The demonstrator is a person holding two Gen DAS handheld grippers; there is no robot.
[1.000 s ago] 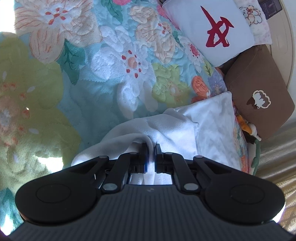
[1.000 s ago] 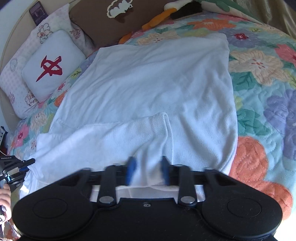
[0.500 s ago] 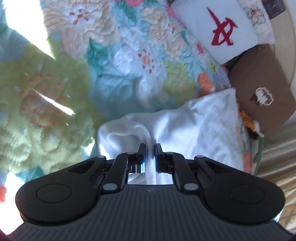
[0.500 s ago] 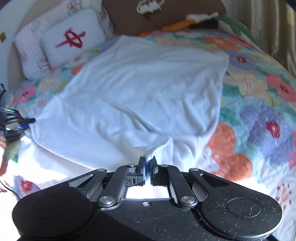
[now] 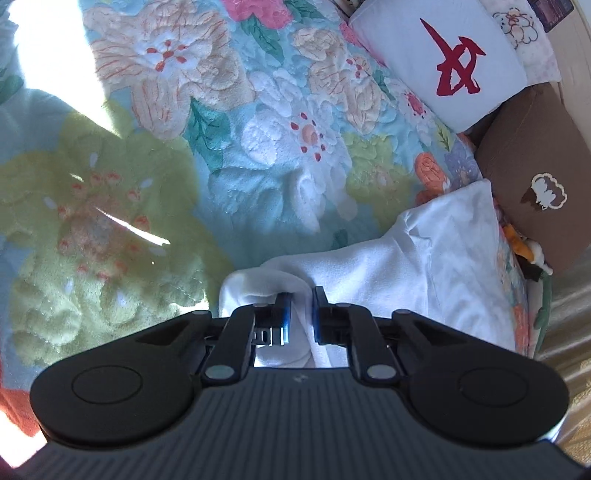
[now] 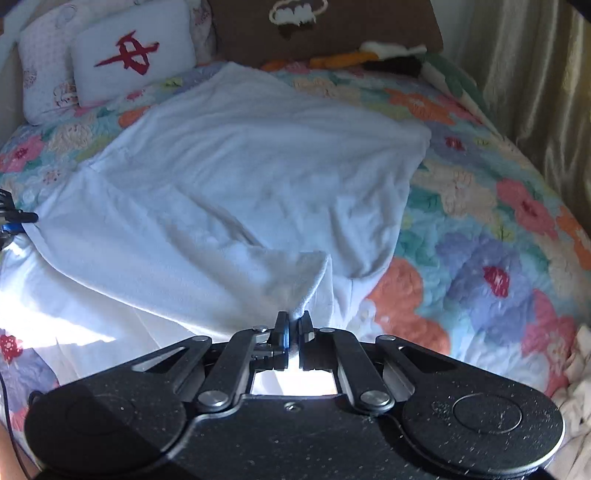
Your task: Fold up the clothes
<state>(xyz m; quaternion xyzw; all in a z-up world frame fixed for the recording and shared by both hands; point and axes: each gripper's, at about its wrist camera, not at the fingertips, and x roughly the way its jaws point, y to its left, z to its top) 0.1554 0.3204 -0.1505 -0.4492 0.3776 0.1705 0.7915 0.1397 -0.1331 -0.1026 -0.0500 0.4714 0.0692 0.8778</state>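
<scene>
A white fleece garment (image 6: 236, 177) lies spread on a floral quilt (image 6: 498, 240). My right gripper (image 6: 294, 325) is shut on a corner of the garment's near edge and holds it lifted, so the cloth rises in a ridge toward me. My left gripper (image 5: 301, 299) is shut on a bunched fold of the same white garment (image 5: 424, 266), which trails off to the right over the quilt (image 5: 184, 147). The left gripper also shows at the far left edge of the right wrist view (image 6: 11, 218), at the garment's other corner.
At the head of the bed lie a white pillow with a red mark (image 6: 133, 59), a patterned pillow (image 6: 44, 70) and a brown cushion (image 6: 325, 26). Plush toys (image 6: 388, 59) sit by the cushion. A gold curtain (image 6: 524, 74) hangs on the right.
My right gripper shut on the garment's edge and lifted it back toward me. My left gripper kept its hold, and the cloth in its view now lies further right.
</scene>
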